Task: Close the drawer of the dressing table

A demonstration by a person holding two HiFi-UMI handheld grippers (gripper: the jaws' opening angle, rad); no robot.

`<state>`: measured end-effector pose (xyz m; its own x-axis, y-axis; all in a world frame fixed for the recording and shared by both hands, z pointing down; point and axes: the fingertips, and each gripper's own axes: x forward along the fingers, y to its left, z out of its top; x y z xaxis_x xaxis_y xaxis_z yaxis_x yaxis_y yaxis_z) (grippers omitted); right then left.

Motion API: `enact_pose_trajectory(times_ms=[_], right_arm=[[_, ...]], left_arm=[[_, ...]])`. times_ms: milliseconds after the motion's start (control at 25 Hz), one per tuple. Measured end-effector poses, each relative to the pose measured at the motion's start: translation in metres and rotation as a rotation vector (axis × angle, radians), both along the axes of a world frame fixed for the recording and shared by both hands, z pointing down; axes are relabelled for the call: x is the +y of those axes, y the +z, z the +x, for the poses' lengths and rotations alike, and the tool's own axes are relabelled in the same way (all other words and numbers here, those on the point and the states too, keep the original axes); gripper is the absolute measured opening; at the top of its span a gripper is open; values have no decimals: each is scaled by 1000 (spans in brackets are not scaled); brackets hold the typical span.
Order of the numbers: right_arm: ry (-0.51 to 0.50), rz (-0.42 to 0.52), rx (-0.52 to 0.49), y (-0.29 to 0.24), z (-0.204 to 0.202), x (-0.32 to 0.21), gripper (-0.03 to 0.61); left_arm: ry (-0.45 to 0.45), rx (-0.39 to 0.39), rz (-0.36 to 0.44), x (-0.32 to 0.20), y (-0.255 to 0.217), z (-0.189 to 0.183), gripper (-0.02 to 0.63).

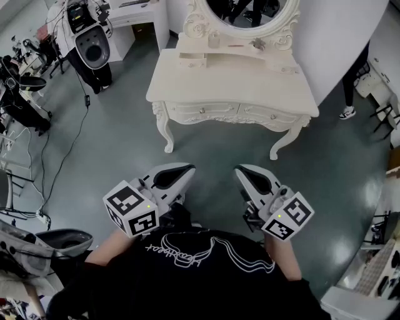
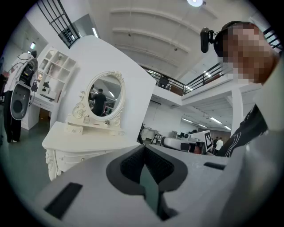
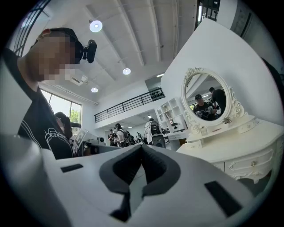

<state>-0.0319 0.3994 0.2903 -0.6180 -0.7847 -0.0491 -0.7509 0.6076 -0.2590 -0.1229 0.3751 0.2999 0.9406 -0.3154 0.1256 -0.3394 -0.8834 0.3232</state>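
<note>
The white dressing table (image 1: 187, 75) with its oval mirror (image 1: 250, 15) stands across the grey floor, ahead of me. Its two drawer fronts (image 1: 206, 111) look flush with the frame. My left gripper (image 1: 189, 167) and right gripper (image 1: 239, 169) are side by side close to my body, well short of the table. Both point toward it, shut and holding nothing. In the left gripper view the left gripper (image 2: 144, 147) has its jaws together, with the table (image 2: 75, 142) at the left. The right gripper view has the right gripper (image 3: 142, 146) likewise shut, the table (image 3: 239, 148) and a knobbed drawer (image 3: 252, 163) at the right.
A black-and-white machine (image 1: 90, 44) stands at the upper left with cables trailing over the floor. Chairs (image 1: 25, 94) line the left edge. A curved white wall (image 1: 337, 37) backs the table, and a person's leg (image 1: 351, 94) shows beside it on the right.
</note>
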Motion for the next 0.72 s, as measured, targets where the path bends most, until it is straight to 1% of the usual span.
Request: enact_pose_trajectory(times_ms=[200, 400, 520, 600, 680, 720], right_arm=[[17, 5, 17, -6, 3, 9, 3], [51, 8, 45, -9, 6, 5, 3], [77, 15, 45, -11, 8, 1, 3], [96, 10, 64, -9, 9, -3, 6], [107, 0, 82, -6, 10, -8, 25], [107, -7, 85, -5, 11, -11, 41]], left_arm=[[8, 12, 17, 10, -6, 2, 3], [55, 21, 58, 15, -15, 3, 3], [25, 14, 78, 7, -13, -3, 5], [3, 16, 90, -1, -13, -8, 5], [2, 27, 87, -8, -13, -10, 21], [9, 32, 83, -11, -13, -9, 50]])
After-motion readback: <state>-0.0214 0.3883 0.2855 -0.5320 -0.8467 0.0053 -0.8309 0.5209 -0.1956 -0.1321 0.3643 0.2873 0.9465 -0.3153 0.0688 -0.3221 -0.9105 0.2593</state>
